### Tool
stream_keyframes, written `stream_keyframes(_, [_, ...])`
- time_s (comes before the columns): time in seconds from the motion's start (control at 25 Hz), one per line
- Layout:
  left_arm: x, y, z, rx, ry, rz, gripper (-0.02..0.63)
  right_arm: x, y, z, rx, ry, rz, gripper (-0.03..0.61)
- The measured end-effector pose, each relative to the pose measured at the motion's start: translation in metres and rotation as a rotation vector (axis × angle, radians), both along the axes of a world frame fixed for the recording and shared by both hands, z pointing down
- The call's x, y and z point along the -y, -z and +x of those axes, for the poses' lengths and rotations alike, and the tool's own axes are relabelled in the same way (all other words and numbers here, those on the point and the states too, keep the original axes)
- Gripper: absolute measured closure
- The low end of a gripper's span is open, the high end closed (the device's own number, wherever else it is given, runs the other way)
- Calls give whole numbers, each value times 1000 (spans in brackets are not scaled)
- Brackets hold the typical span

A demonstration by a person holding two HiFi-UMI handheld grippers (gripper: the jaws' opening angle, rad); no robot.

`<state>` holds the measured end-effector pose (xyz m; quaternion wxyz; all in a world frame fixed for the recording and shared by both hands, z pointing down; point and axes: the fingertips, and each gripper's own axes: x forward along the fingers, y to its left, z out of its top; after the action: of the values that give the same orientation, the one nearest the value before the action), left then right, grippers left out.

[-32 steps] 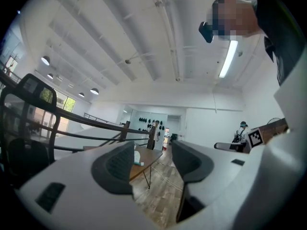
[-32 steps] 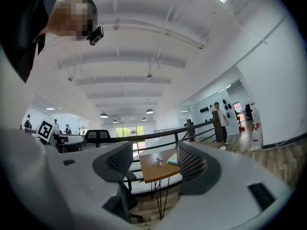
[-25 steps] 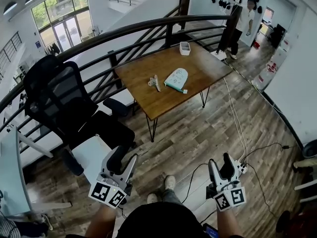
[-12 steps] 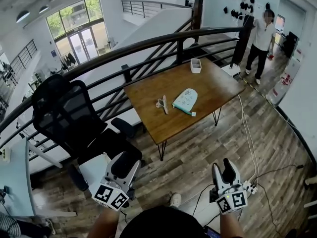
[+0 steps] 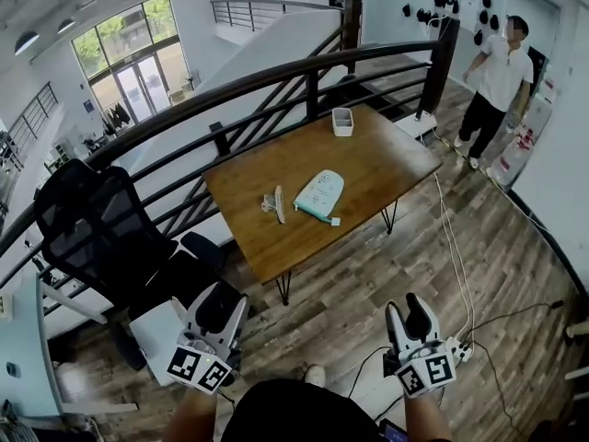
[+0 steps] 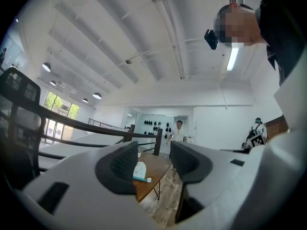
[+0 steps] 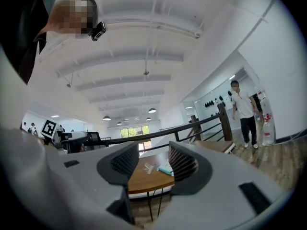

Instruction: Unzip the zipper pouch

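Mint zipper pouch (image 5: 320, 194) well beyond left gripper (image 5: 224, 300), right gripper (image 5: 405, 309); empty fingers (image 6: 122, 164) apart, just narrowed.

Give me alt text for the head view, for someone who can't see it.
A pale zipper pouch lies on a wooden table by a black railing, well ahead of the left tool and right tool held low in frame. Both hold nothing; their open jaws have just been closing slightly. A bystander stands at right.
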<state>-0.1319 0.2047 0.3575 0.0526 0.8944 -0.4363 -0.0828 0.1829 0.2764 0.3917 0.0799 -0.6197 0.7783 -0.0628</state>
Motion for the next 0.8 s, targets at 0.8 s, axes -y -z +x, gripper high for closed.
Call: stream_keyframes(0.8, [112,-27,74,37,-107,-18,411,82,-14,62,-4,-71,-38,423])
